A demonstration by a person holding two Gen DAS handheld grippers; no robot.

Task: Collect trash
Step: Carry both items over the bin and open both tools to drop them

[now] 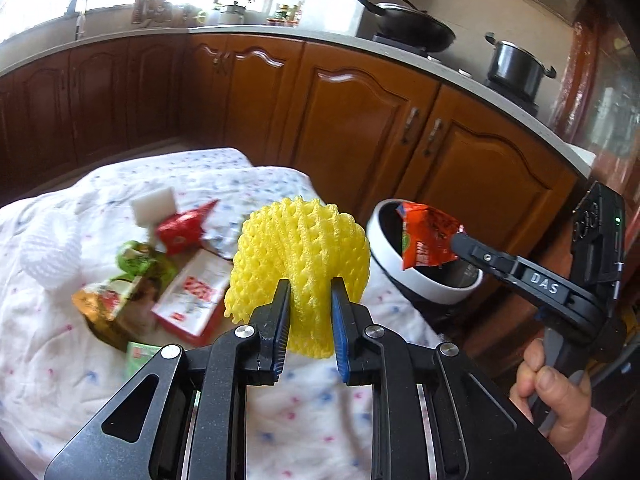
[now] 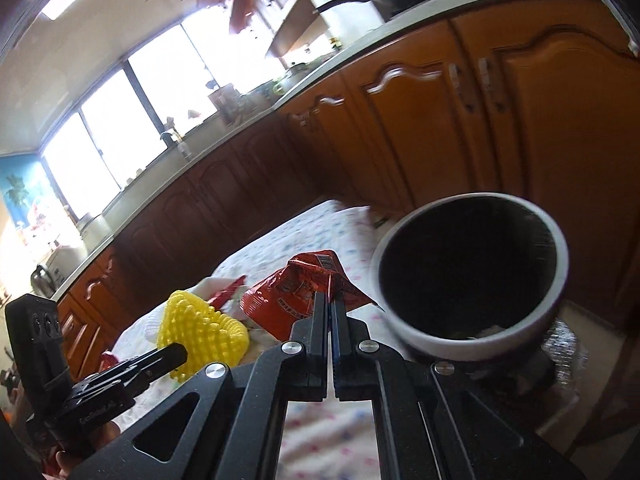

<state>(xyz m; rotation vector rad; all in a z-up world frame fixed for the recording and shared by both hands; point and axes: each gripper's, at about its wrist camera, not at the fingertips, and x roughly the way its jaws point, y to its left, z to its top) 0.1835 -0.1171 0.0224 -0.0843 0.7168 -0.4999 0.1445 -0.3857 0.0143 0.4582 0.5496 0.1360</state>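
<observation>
Now, step: both claws carry trash toward the bin; I judge this the drop-off stage for two pieces at once.
Right claw point(image 2: 330, 300): pinched tight on a red wrapper point(image 2: 304, 290), jaws nearly together; in the left view the wrapper hangs just over the near rim of the bin point(image 1: 416, 280).
Left claw point(image 1: 310, 304): closed partway around a yellow foam net point(image 1: 300, 256), which bulges above the fingers; held up over the desk point(image 1: 60, 360), beside the bin but not yet over it.
Bin: one, white outside and dark inside, mouth open and tilted toward the cameras, standing at the edge of the desk; what lies at its bottom is too dim to tell.
Next move: my guess is the right claw needs to go a little further over the mouth and open so the wrapper falls inside; the left then has to swing the net rightward over the rim without knocking the other claw, since the two are near.
Risk: the net is light and springy, so it may cling to a finger or bounce off the rim.
Left on the desk, counted: one white foam net point(image 1: 48, 256), one white block point(image 1: 154, 206), one red packet point(image 1: 182, 226), one green packet point(image 1: 136, 258), one red-and-white box point(image 1: 192, 296), one gold-and-green pouch point(image 1: 108, 304), one small green carton point(image 1: 140, 354).
Carried, counted: two pieces, one per claw.
</observation>
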